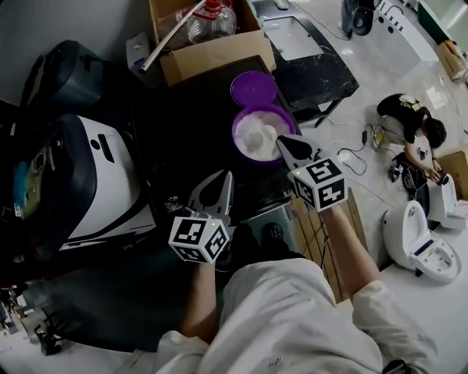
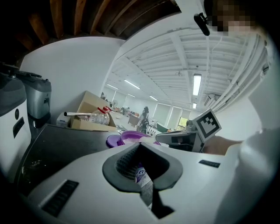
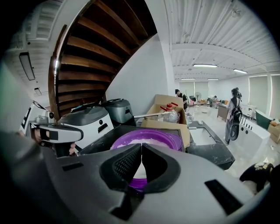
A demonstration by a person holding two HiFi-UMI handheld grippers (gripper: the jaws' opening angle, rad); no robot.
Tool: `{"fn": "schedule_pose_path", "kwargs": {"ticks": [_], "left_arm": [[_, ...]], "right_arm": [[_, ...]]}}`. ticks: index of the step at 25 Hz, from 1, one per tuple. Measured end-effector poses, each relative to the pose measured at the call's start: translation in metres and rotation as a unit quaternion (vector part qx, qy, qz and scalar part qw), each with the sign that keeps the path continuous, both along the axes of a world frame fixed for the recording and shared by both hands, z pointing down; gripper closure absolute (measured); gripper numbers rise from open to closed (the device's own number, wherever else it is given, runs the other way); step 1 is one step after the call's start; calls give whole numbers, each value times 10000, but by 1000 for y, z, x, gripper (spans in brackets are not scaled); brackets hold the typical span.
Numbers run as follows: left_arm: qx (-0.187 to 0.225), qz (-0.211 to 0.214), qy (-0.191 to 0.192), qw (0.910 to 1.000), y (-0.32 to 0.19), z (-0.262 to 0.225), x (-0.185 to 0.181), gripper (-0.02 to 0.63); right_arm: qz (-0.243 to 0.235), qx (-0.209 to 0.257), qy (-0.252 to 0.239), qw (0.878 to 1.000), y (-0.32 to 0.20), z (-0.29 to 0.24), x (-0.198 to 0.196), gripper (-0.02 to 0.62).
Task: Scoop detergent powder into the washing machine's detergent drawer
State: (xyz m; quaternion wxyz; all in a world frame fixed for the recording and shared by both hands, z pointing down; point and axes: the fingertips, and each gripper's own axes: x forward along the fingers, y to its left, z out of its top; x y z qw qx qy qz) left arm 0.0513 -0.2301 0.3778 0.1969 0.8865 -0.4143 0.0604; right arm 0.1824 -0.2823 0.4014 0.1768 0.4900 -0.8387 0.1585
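A purple tub (image 1: 257, 136) of white detergent powder (image 3: 146, 141) stands open on a black appliance top (image 1: 183, 131), with its purple lid (image 1: 253, 89) lying just behind it. My right gripper (image 1: 280, 140) is shut, its tips at the tub's near right rim; in the right gripper view (image 3: 141, 145) the tub fills the space straight ahead. My left gripper (image 1: 224, 177) hangs shut over the black top, a little nearer than the tub and to its left. The left gripper view (image 2: 140, 145) shows the tub (image 2: 133, 136) beyond its tips. I see no scoop and no drawer.
A cardboard box (image 1: 212, 51) holding a plastic bottle (image 1: 212, 20) stands behind the tub. A white and dark appliance (image 1: 110, 182) sits to the left. At the right, a person (image 1: 409, 120) crouches on the floor, near a white fixture (image 1: 420, 241).
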Motion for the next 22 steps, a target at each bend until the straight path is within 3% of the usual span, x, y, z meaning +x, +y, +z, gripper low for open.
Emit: {"fn": "schedule_pose_path", "kwargs": {"ticks": [10,22], "left_arm": [[42,105,-167,9998,-3,5,9,594],[66,42,-282,9996,-6,6,4,594]], "right_arm": [[46,-383,214,9990,-6,10,-1,584],[-265,-793,364,9958,-14,16,-11,584]]}}
